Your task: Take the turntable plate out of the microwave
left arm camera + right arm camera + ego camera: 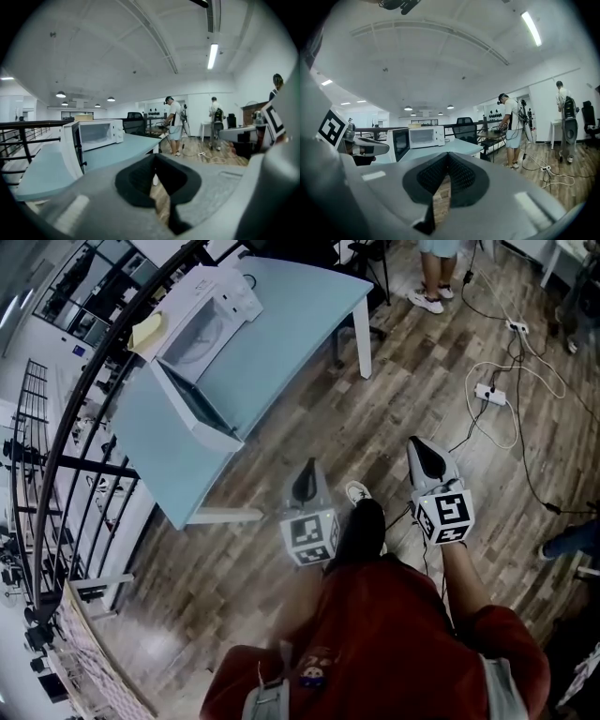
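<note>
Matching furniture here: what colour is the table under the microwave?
Light blue table, clearest in head view.

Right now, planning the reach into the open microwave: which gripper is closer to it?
The left gripper: it is held just off the blue table's near corner, on the microwave's side. The right gripper is farther off, out over the wood floor.

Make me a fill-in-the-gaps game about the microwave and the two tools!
The microwave stands on a light ____ table.
Its door is swung ____.
The left tool and the right tool are both shut and hold ____.
Missing words: blue; open; nothing.
</note>
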